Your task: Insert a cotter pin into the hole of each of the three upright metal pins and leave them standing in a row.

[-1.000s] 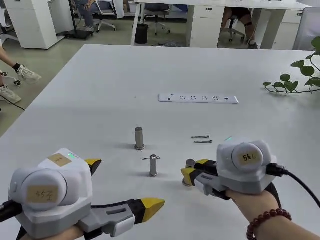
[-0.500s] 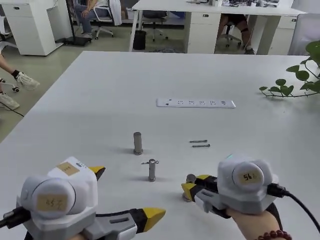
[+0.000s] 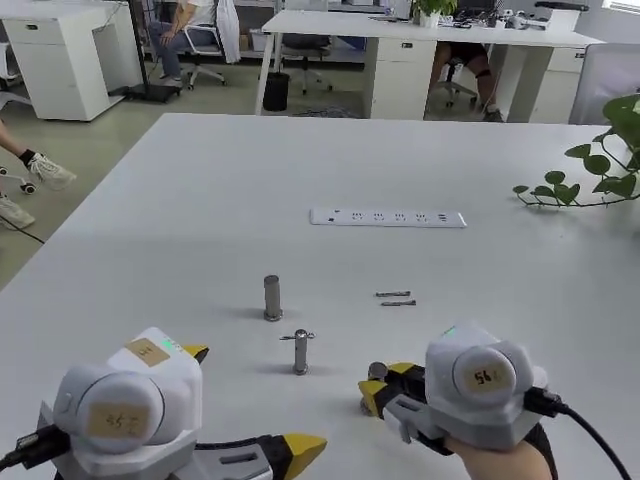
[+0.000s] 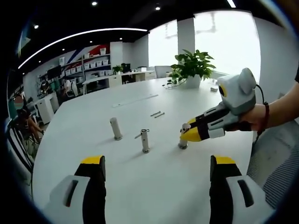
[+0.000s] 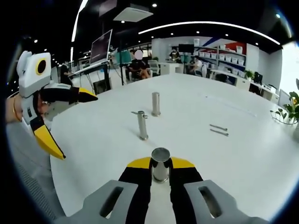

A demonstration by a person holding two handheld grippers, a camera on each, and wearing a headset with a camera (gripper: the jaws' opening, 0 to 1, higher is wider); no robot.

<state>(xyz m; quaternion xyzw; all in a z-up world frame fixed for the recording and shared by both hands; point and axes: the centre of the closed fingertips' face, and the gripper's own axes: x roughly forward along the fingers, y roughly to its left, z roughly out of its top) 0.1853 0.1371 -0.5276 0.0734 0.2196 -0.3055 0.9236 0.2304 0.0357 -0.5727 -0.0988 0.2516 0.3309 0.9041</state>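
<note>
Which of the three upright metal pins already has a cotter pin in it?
The middle pin; the far pin and the near pin show none.

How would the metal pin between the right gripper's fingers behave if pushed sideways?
The metal pin is tall on a narrow base, so it would probably tip. Being round, it would likely roll once down. Its shiny surface may slip in the right gripper.

White desks (image 3: 330,25) and office chairs (image 3: 305,45) behind — ceiling spotlights (image 4: 158,7), a bright window (image 4: 219,42).
</note>
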